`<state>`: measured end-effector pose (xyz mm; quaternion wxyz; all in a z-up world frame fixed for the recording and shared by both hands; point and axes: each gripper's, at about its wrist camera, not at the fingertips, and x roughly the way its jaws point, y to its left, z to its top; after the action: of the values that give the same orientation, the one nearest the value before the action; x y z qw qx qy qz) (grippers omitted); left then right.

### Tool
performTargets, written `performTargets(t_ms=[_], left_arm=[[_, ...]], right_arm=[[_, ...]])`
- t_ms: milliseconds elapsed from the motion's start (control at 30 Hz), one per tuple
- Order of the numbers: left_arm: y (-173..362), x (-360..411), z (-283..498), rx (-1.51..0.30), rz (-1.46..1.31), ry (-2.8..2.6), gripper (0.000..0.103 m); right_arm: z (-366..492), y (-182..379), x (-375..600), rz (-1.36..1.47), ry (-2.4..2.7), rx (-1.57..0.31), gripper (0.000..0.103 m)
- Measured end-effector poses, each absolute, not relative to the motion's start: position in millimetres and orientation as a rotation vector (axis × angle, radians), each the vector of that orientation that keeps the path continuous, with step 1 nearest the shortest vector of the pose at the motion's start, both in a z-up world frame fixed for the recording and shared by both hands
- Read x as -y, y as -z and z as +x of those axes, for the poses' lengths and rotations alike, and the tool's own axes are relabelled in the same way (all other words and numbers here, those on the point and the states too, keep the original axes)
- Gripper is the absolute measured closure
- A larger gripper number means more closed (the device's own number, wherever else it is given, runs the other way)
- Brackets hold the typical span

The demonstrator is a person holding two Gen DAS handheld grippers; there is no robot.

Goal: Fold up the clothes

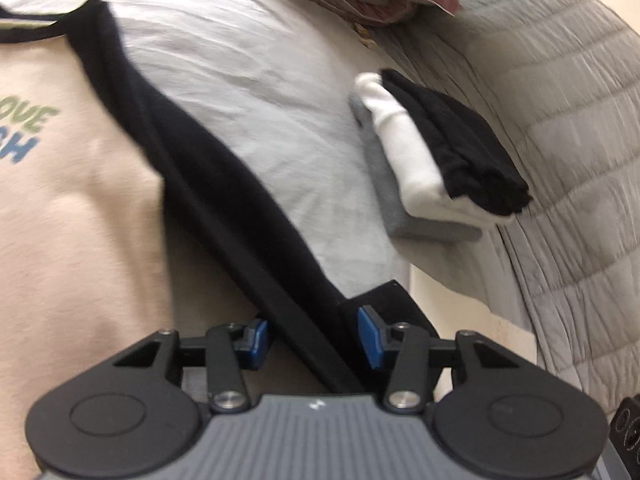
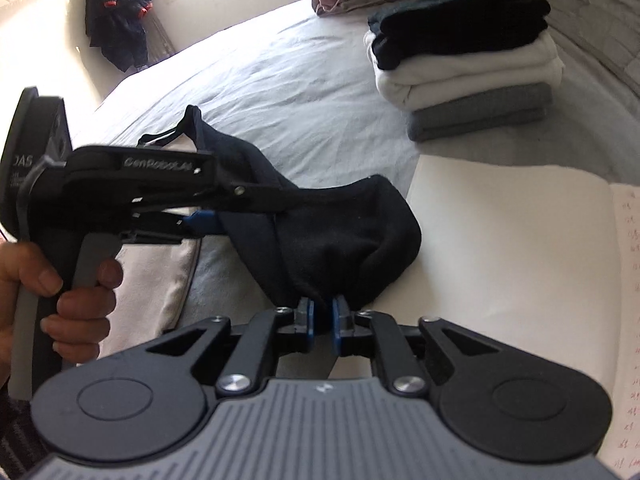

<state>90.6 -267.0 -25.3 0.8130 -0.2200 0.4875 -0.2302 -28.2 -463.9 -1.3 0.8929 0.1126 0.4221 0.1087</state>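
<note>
**Black sleeve between both claws on the bed**

At far left in the left wrist view lies the cream body of a shirt (image 1: 72, 208) with green and blue lettering, spread flat on the pale bedsheet (image 1: 256, 92). Its black sleeve (image 1: 224, 200) runs diagonally down from the collar to the left gripper (image 1: 316, 340) and passes between the two blue pads – the jaws stand partly spread, a gap shows beside each pad, and they do not press the cloth. Further right, well apart from the claw, sits a folded stack (image 1: 432, 160): grey at the bottom, white in the middle, black on top, just beside a grey quilt (image 1: 568, 152).

In the right wrist view a hand (image 2: 60, 300) at the left edge grips the handle of the left gripper (image 2: 208, 220), which reaches in sideways over the sleeve (image 2: 340, 232). In the middle, the bunched black end of that sleeve hangs into the right gripper (image 2: 322, 320) – the blue pads stand narrowly apart with the fabric between them; whether they pinch it I cannot tell. To the right lies a white sheet of paper (image 2: 500, 240), and behind it the folded stack (image 2: 468, 68).
</note>
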Motion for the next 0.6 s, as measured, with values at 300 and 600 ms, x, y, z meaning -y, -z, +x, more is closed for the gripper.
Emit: performTargets(t_ms=[300, 600], left_arm=[[25, 248, 101, -1.027, -0.531, 0.41, 0.061], [10, 212, 120, -0.953, -0.544, 0.347, 0.061]], right_arm=[[-5, 0, 449, 0.162, -0.159, -0.804, 0.086], [18, 7, 444, 0.162, -0.115, -0.792, 0.089]])
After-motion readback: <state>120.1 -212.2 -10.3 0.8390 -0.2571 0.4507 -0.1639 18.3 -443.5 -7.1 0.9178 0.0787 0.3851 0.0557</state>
